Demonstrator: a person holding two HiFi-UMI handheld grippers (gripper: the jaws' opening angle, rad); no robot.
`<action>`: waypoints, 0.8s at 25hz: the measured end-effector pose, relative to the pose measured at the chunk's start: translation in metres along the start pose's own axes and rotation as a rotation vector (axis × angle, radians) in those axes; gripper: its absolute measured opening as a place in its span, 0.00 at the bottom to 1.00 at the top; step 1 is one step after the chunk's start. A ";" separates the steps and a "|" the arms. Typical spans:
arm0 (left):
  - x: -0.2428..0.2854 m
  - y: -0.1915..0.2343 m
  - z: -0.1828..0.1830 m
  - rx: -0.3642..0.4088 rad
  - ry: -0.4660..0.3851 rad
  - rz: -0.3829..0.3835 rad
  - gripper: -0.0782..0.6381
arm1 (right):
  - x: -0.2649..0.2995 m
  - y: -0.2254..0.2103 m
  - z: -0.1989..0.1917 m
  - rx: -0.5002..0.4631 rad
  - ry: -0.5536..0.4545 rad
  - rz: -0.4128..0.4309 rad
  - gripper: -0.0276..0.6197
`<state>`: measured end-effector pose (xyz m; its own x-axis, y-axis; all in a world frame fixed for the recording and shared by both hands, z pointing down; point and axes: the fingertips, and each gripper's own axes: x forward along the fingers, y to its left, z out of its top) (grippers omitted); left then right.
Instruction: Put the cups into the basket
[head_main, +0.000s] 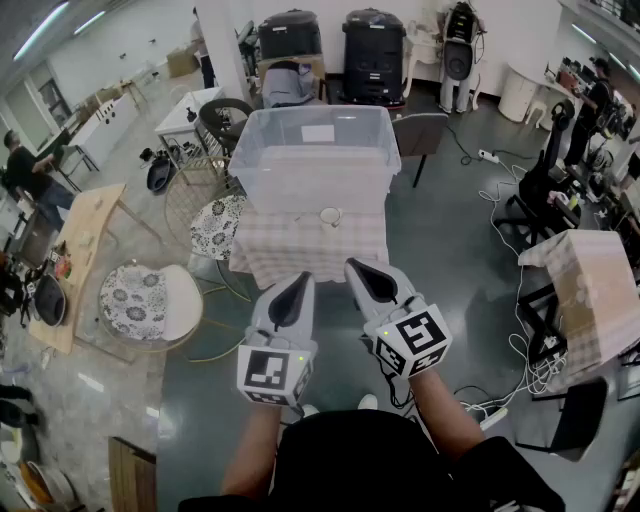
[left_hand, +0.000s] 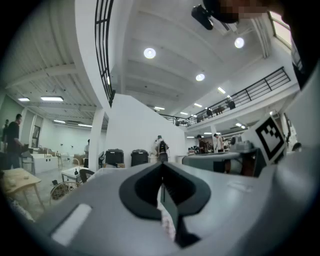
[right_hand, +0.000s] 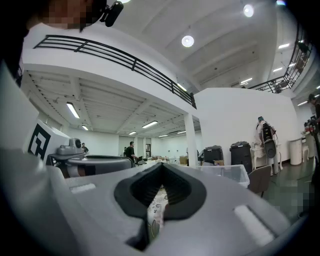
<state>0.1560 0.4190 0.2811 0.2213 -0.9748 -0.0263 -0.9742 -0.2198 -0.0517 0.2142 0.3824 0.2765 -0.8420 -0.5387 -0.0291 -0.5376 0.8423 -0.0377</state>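
Note:
A clear plastic basket stands at the far side of a small table with a checked cloth. One small clear cup stands on the cloth just in front of the basket. My left gripper and right gripper are held side by side, level, short of the table's near edge, both shut with nothing between the jaws. In the left gripper view my left gripper shows its jaws pressed together. The right gripper in its own view looks the same, with the basket ahead at the right.
A round stool with a patterned seat stands left of the table, another further left by a wooden table. A second checked table and floor cables lie at the right. Chairs and black bins stand behind the basket.

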 end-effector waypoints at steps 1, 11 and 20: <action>0.000 0.000 0.000 -0.001 0.001 0.000 0.11 | 0.000 0.000 0.000 0.000 0.000 0.001 0.04; 0.006 -0.013 -0.001 -0.017 0.008 -0.002 0.12 | -0.010 -0.007 -0.006 0.028 0.008 0.019 0.05; 0.012 -0.031 0.002 -0.007 0.009 0.013 0.12 | -0.020 -0.020 -0.006 0.026 0.006 0.039 0.05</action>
<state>0.1892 0.4138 0.2807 0.2080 -0.9780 -0.0176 -0.9773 -0.2070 -0.0441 0.2414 0.3768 0.2836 -0.8626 -0.5052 -0.0247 -0.5030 0.8620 -0.0629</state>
